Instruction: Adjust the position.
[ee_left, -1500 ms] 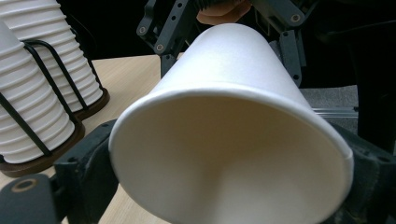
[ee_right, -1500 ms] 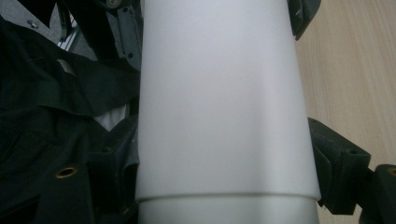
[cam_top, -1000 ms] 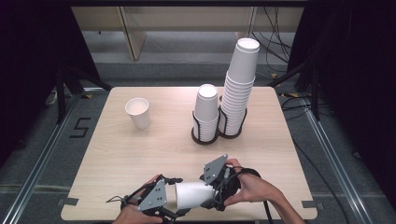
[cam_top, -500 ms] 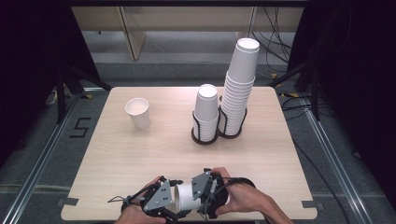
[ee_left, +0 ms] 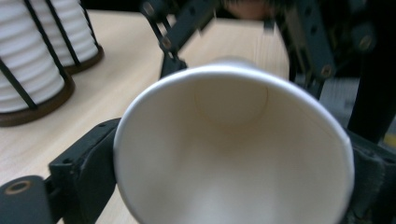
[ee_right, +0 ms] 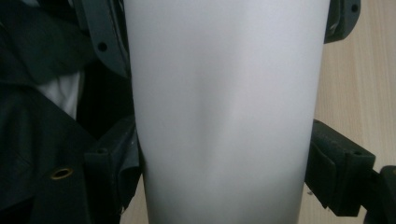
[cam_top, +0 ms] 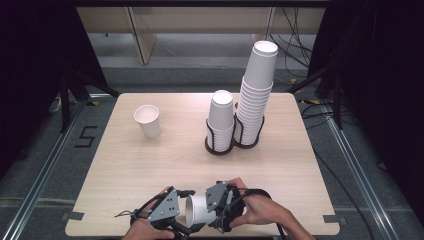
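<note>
A white paper cup point(cam_top: 198, 211) lies on its side just above the table's front edge, mouth to the left. My right gripper point(cam_top: 209, 212) is shut on its body; in the right gripper view both pads point(ee_right: 125, 164) press the cup's point(ee_right: 224, 107) white wall. My left gripper point(cam_top: 185, 216) faces it from the left. In the left gripper view the cup's round, undented mouth point(ee_left: 233, 154) sits between the black jaws of my left gripper point(ee_left: 231, 184), which have just been opening and do not squeeze it.
An upright single cup point(cam_top: 148, 120) stands at the table's far left. A short stack point(cam_top: 220, 117) and a tall stack point(cam_top: 258, 90) of cups sit in black wire holders point(cam_top: 220, 146) at the back centre, also seen in the left gripper view point(ee_left: 28, 70).
My right hand has carried the cup to the left, toward my left gripper, so less of the cup shows between the two grippers. The left hand has stayed put.
</note>
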{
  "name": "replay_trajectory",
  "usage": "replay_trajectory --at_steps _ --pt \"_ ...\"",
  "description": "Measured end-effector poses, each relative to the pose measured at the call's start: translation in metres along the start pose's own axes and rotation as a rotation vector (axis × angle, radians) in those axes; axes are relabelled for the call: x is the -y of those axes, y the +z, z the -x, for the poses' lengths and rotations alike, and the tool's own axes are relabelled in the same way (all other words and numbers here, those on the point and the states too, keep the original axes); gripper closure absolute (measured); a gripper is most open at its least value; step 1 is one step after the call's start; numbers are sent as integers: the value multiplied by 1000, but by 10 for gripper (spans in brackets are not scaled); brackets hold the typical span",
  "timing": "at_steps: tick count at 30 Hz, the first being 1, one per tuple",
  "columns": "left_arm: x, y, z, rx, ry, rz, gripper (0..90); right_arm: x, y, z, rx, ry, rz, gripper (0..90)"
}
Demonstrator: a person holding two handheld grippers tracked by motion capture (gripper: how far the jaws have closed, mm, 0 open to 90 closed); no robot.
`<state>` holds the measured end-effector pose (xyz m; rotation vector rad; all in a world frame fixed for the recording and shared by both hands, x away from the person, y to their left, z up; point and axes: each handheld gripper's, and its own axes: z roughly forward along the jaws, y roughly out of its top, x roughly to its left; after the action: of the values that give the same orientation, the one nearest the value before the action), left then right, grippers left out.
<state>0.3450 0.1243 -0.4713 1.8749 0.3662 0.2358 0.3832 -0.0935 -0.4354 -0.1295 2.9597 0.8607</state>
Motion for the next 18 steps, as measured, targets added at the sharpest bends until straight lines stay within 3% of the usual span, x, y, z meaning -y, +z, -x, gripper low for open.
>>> replay_trajectory --at_steps 1,4,6,9,12,18 --pt "0 -1 -1 -4 -27 40 47 2 -1 6 -21 -44 50 219" --pt "1 -4 -6 10 -102 119 37 8 -9 13 -37 1 143 220" --pt "1 -7 -9 -4 -135 136 39 11 -13 16 -63 47 201 220" --pt "2 -7 -10 -8 -198 156 34 16 -17 21 -65 71 258 220" --pt "2 -7 -9 -17 -178 168 50 17 -17 22 -64 83 282 220" --pt "1 -7 -7 -33 -203 203 54 15 -13 22 -76 110 328 218"
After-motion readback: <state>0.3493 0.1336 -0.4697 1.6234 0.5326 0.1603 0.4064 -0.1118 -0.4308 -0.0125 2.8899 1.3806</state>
